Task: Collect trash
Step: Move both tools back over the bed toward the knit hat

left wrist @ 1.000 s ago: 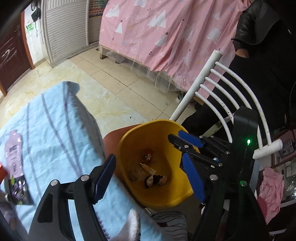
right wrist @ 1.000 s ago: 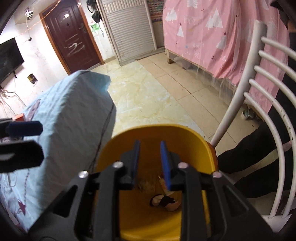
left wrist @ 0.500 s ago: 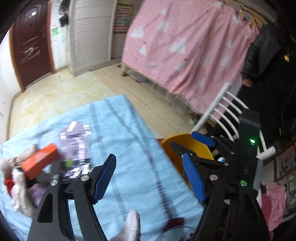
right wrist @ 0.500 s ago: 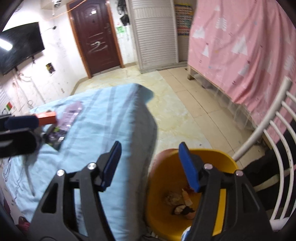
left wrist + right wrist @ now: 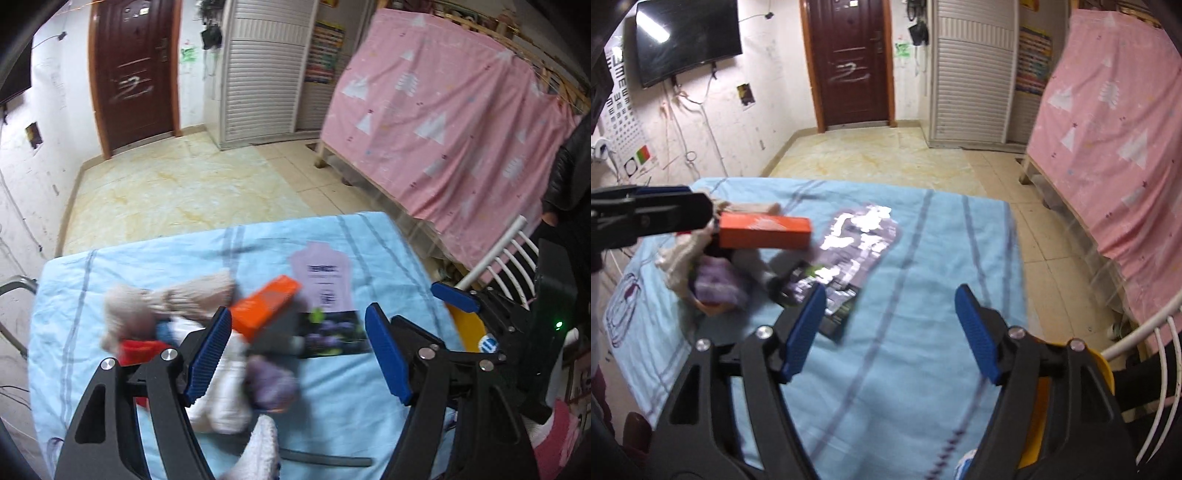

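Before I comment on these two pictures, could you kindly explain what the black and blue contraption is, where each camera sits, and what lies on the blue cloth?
There is no robot here. A person holds a hand-operated claw in each hand, and a wide-angle camera on each one looks forward along its two blue-padded fingers.

One picture is from the left claw, the other from the right claw. The right claw also shows at the right edge of the left picture, and the left claw at the left edge of the right picture.

Both look down on a light blue striped cloth. On it lie an orange box, a flat purple pouch and a blurred heap of soft items. A yellow bin peeks in at the right.

Both claws are open and hold nothing; the right one's jaws have just been opening.
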